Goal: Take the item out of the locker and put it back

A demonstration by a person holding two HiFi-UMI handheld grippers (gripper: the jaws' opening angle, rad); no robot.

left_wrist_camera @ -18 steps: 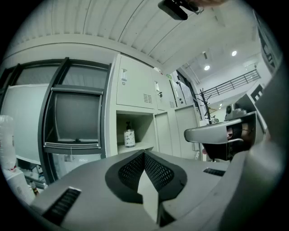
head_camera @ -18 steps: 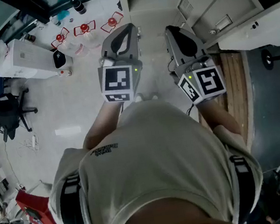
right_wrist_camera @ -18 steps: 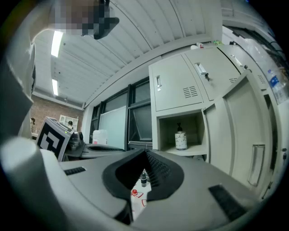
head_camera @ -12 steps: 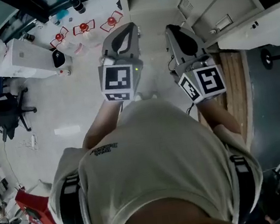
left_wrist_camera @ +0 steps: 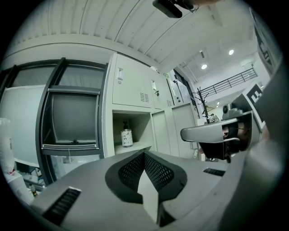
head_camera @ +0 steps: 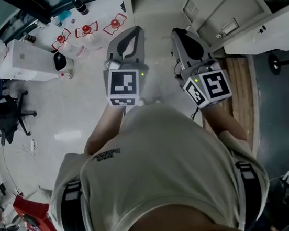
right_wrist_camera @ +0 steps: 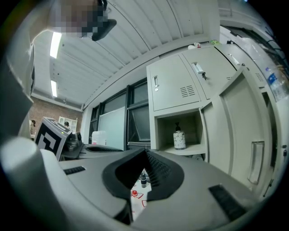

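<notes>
The locker (right_wrist_camera: 166, 131) stands open right of centre in the right gripper view, with the patterned bottle (right_wrist_camera: 179, 140) upright on its shelf, well apart from both tools. The left tool (left_wrist_camera: 144, 153) and right tool (right_wrist_camera: 145, 151) are closed and empty; one should probably spread before reaching in level.

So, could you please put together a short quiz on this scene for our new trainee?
1. True or false: the bottle stands inside the open locker compartment.
2. Choose one. The right tool is: A, shut on the bottle; B, shut and empty; C, wide open.
3. In a word, what does the left tool hold?
Key: 1 true; 2 B; 3 nothing, its jaws are together.
</notes>
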